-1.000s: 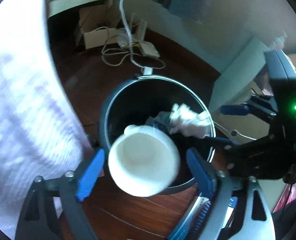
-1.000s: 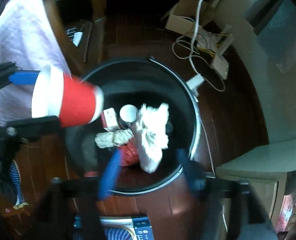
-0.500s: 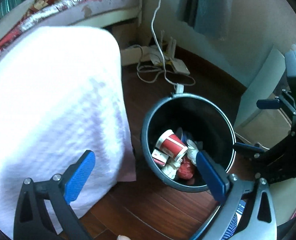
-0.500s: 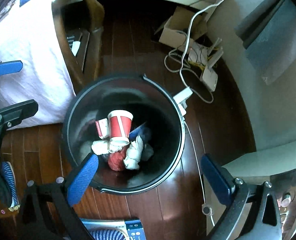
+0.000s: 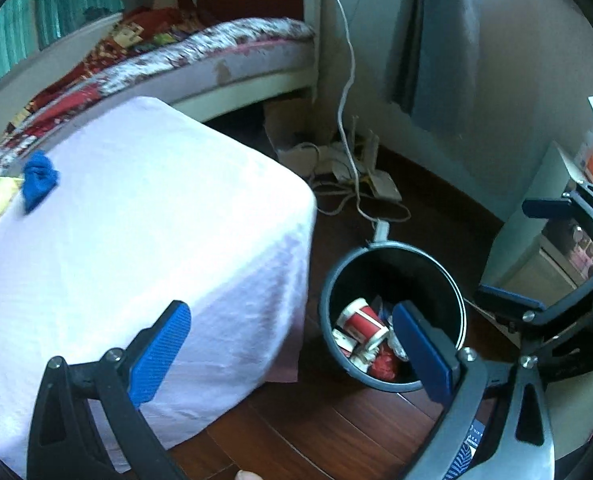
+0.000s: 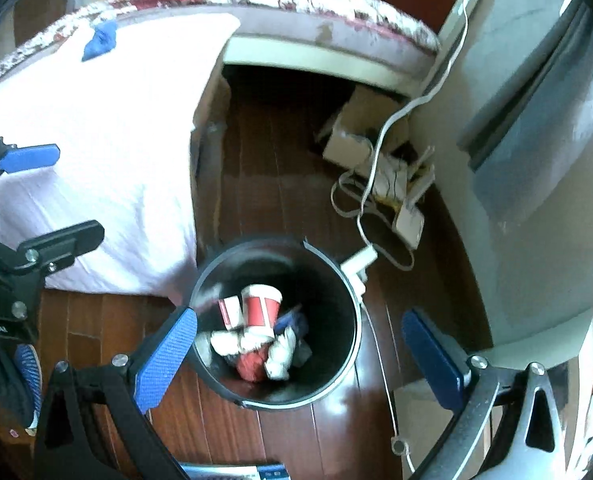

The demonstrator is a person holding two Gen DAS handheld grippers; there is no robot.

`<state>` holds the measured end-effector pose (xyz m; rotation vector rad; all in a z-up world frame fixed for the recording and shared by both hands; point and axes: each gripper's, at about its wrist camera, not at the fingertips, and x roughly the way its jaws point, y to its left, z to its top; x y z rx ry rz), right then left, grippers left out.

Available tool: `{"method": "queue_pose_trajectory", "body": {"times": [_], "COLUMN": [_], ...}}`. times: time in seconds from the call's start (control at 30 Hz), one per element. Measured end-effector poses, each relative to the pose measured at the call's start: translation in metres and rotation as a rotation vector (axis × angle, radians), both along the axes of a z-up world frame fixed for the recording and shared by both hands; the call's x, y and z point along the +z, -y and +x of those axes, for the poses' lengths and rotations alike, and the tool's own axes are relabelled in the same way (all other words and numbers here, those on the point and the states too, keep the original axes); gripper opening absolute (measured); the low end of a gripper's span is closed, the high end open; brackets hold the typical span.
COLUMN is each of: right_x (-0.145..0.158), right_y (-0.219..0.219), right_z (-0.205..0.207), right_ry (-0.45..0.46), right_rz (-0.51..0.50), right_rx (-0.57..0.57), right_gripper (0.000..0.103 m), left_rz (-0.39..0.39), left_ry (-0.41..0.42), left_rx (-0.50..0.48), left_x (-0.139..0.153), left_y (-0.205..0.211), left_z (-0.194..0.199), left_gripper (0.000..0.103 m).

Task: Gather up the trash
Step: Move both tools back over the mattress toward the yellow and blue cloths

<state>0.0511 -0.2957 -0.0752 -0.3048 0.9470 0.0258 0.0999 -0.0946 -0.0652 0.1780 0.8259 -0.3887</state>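
Since both cups were dropped into the bin (image 6: pixel 274 320), left gripper (image 5: pixel 296 356) and right gripper (image 6: pixel 300 360) are recorded wide open, empty; blue scrap (image 5: pixel 38 180), upper left, remains uncollected.

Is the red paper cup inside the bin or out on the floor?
Inside. The red paper cup lies on its side atop crumpled trash within the black bin.
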Motion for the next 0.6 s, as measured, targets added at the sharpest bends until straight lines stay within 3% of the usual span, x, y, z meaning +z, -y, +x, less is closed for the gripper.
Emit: {"method": "queue_pose_trajectory", "body": {"times": [0.33,0.6], "right_x": [0.042,0.054], "right_y": [-0.054,-0.088], "right_z": [0.009,0.021], "right_ry": [0.104,0.133], "right_rz": [0.005,0.003], "right_rx": [0.095,0.16], "right_gripper": [0.103,0.103], "left_rz": [-0.016,-0.023], "left_ry": [0.064,0.09], "left_rx": [0.109,0.187], "left_x": [0.021,0.03], "left_y": [-0.047,-0.087], "left_z": [0.002,0.003], "left_gripper": [0.101,0.101]}}
